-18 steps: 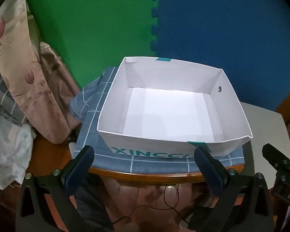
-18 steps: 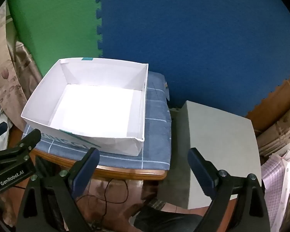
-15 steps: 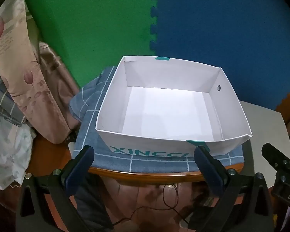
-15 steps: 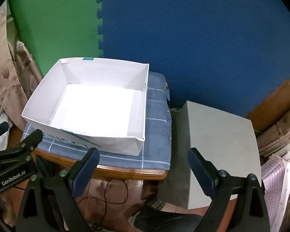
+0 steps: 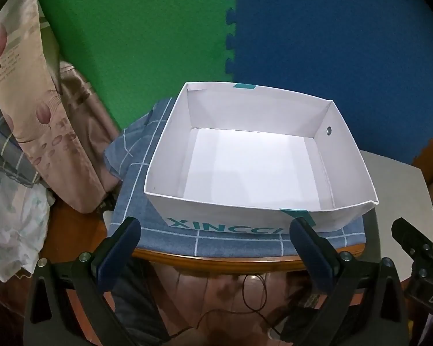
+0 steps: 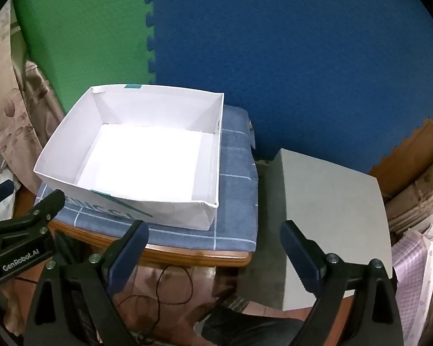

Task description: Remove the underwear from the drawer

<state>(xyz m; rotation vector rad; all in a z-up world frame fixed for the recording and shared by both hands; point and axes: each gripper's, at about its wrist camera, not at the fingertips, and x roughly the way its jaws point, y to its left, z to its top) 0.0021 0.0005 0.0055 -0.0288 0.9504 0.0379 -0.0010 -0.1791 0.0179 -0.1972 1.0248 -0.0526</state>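
Closest to us, our left gripper [image 5: 215, 232] hangs with its jaws spread wide and nothing between them, tilted down over the near edge of a wooden table [image 5: 216, 261]. Our right gripper [image 6: 213, 238] is the same story: jaws far apart, empty, aimed down at the table's right corner and the gap beside it.

Just past the fingertips comes a blue checked cloth [image 5: 239, 243] draped over the tabletop, and on it sits a white paper box [image 5: 343, 132] with teal lettering on its front wall. We look straight into it from both sides and the floor of it is bare white. No garment in there.

And that's the puzzle. We see no underwear anywhere in either view, and we can't pick out a drawer as such. To the right of the table stands a pale grey cabinet [image 6: 334, 201], only its top and one flat side showing; whether it has a drawer we can't tell from here.

So how far along are we? By our reading, nothing has been taken out yet: both grippers empty, the box empty. It looks like finding the drawer, opening it and lifting the garment out is all ahead of us.

Further back, patterned fabrics [image 5: 23, 101] pile up at the left, and green [image 5: 135, 28] and blue foam mats [image 5: 332, 34] line the wall.
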